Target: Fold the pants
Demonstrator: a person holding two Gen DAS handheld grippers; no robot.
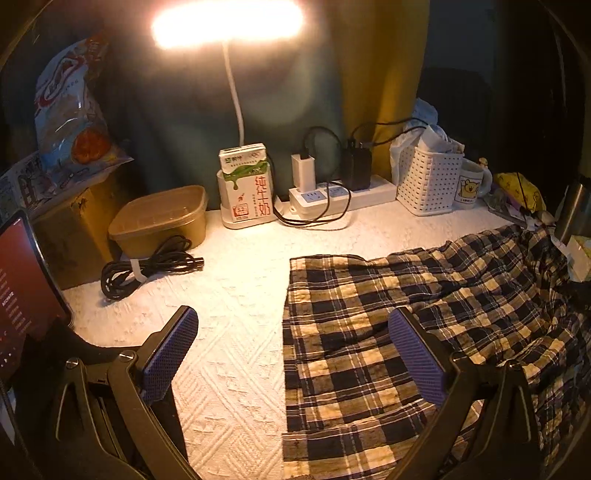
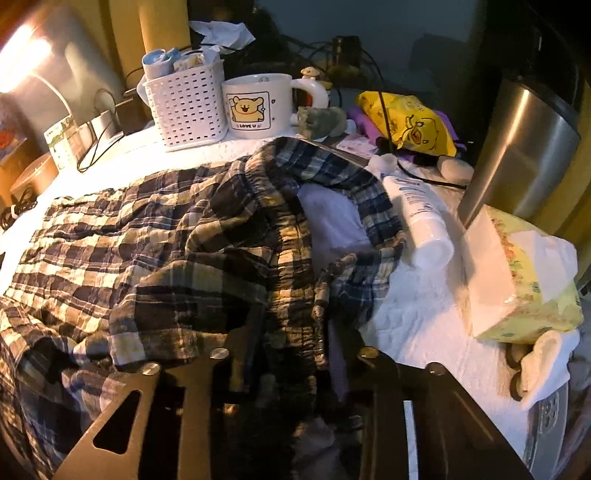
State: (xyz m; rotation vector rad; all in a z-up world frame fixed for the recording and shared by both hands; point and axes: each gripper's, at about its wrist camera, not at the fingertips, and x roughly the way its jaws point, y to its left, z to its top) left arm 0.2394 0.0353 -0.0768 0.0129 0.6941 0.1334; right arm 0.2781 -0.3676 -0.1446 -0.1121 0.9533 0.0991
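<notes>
At the far left of the left wrist view a tablet leans with its red screen lit, and beside it a brown cardboard box carries a snack bag. Next come a brown lidded food container and, in front of it, a coiled black cable lying on the white textured tabletop. Further right a milk carton stands at the foot of the lit desk lamp, then a white power strip with 2 chargers plugged in, a white perforated basket and a bear mug just beside it. The left gripper hovers with its jaws spread wide and nothing between them: its left blue pad is over bare tabletop, its right pad over the plaid pants, which lie spread across the right half of the table with 1 straight hem edge facing the middle. In the right wrist view the pants are bunched and rumpled near the waistband, close to the basket and mug. The right gripper is pressed into the fabric, its fingertips buried in the folds, so whether it is gripping the cloth cannot be told. To the right lie a white bottle, a tissue pack, a yellow bag and a steel canister.
</notes>
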